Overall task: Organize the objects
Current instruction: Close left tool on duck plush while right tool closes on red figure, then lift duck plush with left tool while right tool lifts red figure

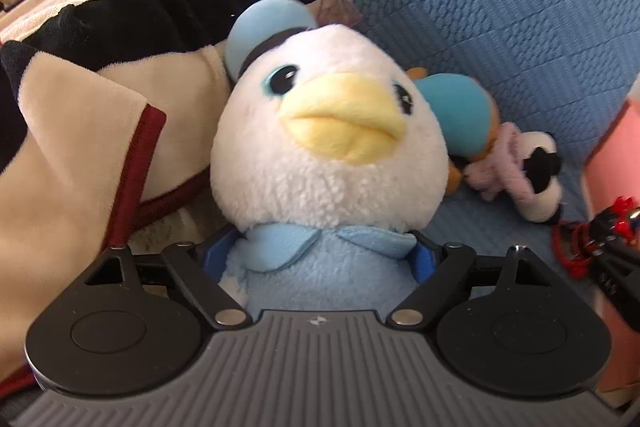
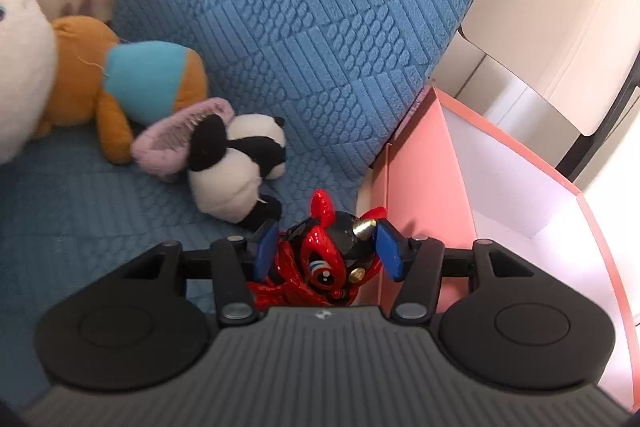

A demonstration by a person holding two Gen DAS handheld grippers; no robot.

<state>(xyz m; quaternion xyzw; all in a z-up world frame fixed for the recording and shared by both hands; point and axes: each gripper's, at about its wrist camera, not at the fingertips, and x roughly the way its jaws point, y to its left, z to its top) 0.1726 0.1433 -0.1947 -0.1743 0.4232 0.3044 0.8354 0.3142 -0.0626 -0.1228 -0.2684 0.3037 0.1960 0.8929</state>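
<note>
My left gripper (image 1: 320, 259) is shut on a white duck plush (image 1: 328, 147) with a blue body and a yellow beak, gripped at its body; the duck fills the left wrist view. My right gripper (image 2: 326, 251) is shut on a shiny red and black toy figure (image 2: 324, 259), held beside the pink box (image 2: 424, 163). The figure also shows at the right edge of the left wrist view (image 1: 592, 239). An orange and teal plush (image 2: 132, 87) and a panda plush (image 2: 236, 163) with a pink knit piece lie on the blue sofa seat (image 2: 60, 211).
A blue textured cushion (image 2: 312, 27) stands upright behind the plushes. A striped red, white and black blanket (image 1: 120, 7) is piled to the left. The open pink box has a white inside (image 2: 520, 195). White furniture (image 2: 560, 27) stands beyond it.
</note>
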